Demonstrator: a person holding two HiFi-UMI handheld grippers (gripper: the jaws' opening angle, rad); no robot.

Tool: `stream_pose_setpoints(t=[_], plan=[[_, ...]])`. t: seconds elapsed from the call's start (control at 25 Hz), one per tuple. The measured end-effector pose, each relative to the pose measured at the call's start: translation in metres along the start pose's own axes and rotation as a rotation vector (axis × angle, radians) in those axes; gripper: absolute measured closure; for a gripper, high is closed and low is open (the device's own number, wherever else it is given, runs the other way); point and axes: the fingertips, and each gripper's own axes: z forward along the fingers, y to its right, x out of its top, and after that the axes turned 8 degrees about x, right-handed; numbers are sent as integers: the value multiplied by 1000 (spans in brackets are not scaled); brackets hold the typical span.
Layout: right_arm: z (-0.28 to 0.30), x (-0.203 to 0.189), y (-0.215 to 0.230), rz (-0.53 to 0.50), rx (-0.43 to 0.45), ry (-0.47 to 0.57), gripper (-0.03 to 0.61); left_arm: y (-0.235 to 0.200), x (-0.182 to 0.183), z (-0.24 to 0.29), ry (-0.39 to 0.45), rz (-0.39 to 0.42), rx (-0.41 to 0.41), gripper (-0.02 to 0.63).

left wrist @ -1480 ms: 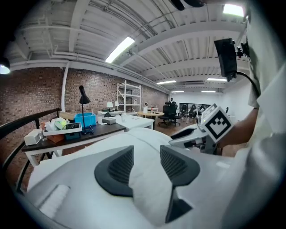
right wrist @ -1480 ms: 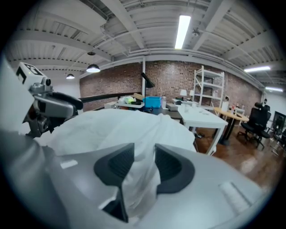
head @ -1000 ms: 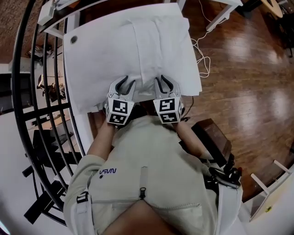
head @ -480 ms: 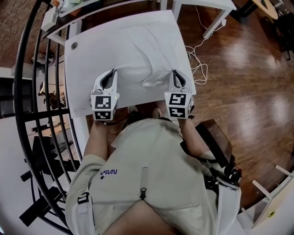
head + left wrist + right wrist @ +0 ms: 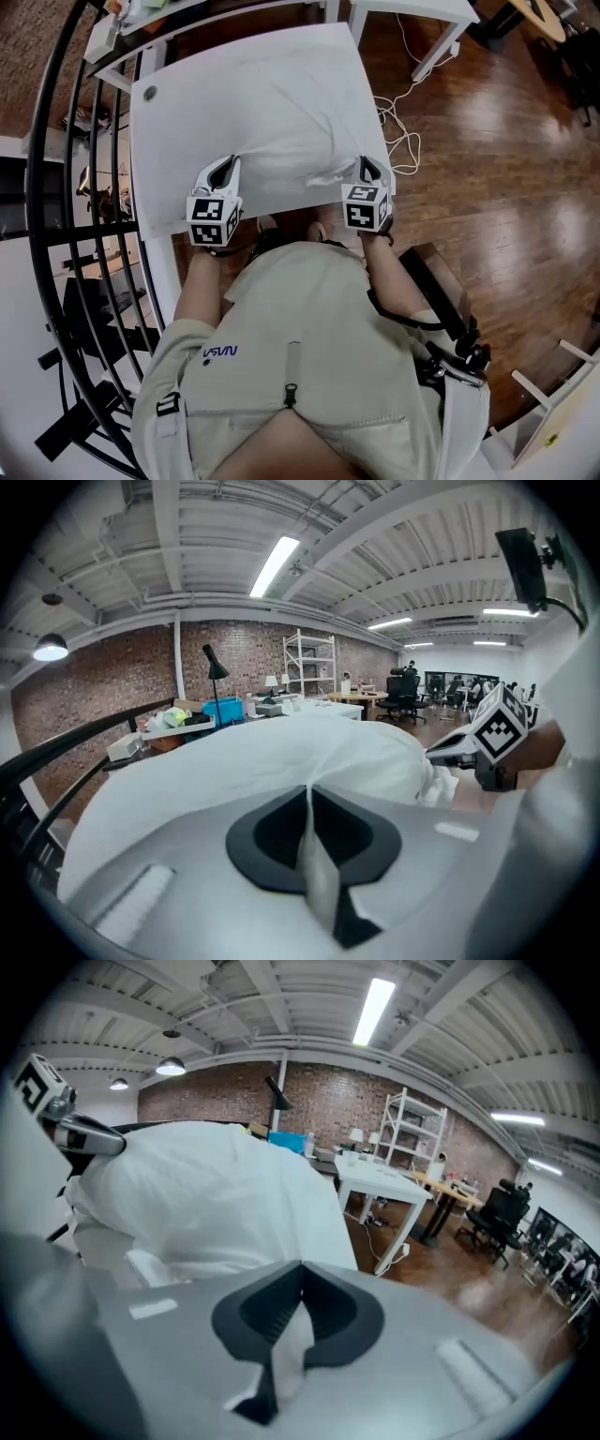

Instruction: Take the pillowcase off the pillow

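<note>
Pillowcase (image 5: 272, 122): white, still over the pillow, lying plump across the white table (image 5: 155, 150); a ruffle of loose cloth at the near right edge, so the open end probably toward the wearer. Pillow itself hidden inside. Near left corner pinched in the left gripper (image 5: 225, 167), jaws closed tight on a thin fold of the cloth, seen edge-on between the pads in the left gripper view. Near right corner pinched likewise in the right gripper (image 5: 367, 169), jaws closed on a tongue of the same cloth. Changed within the last second: both grippers then side by side at the middle of the near edge with jaws apart, now spread to the two corners and clamped. Meaning for the task, as a judgement: hold taken on the case, stripping not yet begun; next likely a pull or shake to slide the pillow out. Risk: pillow dragged along with the case. Around: wooden floor (image 5: 487, 141), white cable (image 5: 401, 131), black railing (image 5: 66, 187).
</note>
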Motion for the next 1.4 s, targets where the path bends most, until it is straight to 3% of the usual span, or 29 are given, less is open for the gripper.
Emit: stream_pose_setpoints(t=[0.12,0.36,0.48,0.64,0.88,1.4], plan=[[2,-2,-3,15,22,4,572,3,-4,2,-6,-8,-2,592],[-10,4,-8,117,148,53,557,13,-3,-3,-13,-3,-15,571],[-24,18,-8,134,187,102,520,21,11,-13,15,35,-30,537],[-37,42,-19,128,240,148,509,28,38,-33,87,57,-51,543],[-42,97,-31,117,234,233,509,-1,81,-27,153,64,-55,515],[-11,164,-58,120,200,214,509,-54,113,25,183,97,-144,428]])
